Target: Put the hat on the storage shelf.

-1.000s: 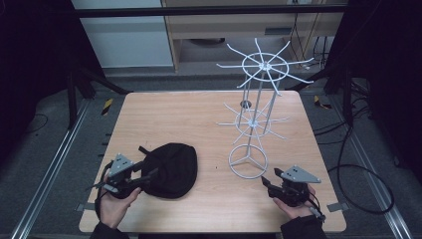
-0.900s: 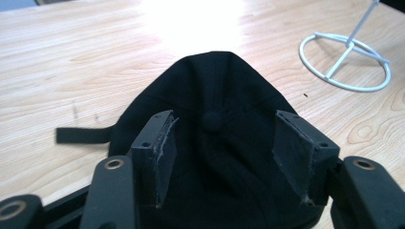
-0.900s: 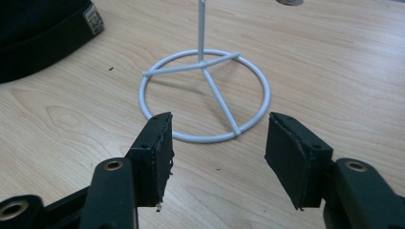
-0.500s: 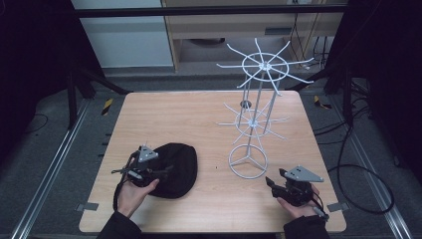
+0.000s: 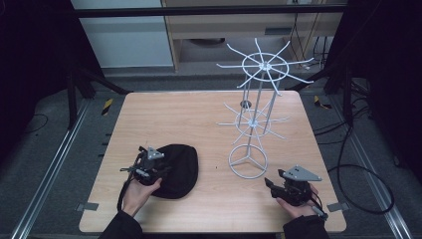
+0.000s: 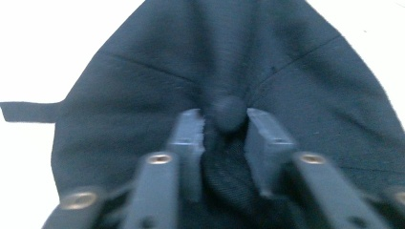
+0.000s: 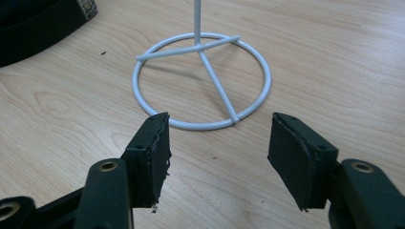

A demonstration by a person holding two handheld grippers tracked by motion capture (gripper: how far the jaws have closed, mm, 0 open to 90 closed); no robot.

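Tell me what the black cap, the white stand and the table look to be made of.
Black cap: woven cloth, matte, judging by stitched seams, a cloth-covered top button and visible weave. White stand: probably metal wire or rod with a smooth white coating; thin rigid hoop and spokes. Table: light wood or wood-look laminate; printed or real grain cannot be told.

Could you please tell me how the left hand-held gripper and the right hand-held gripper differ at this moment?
The left hand-held gripper sits on the black cap, its jaws just closing around the crown button; the right hand-held gripper stands wide open with nothing between its jaws, facing the white wire rack's base ring. Both are low over the table.
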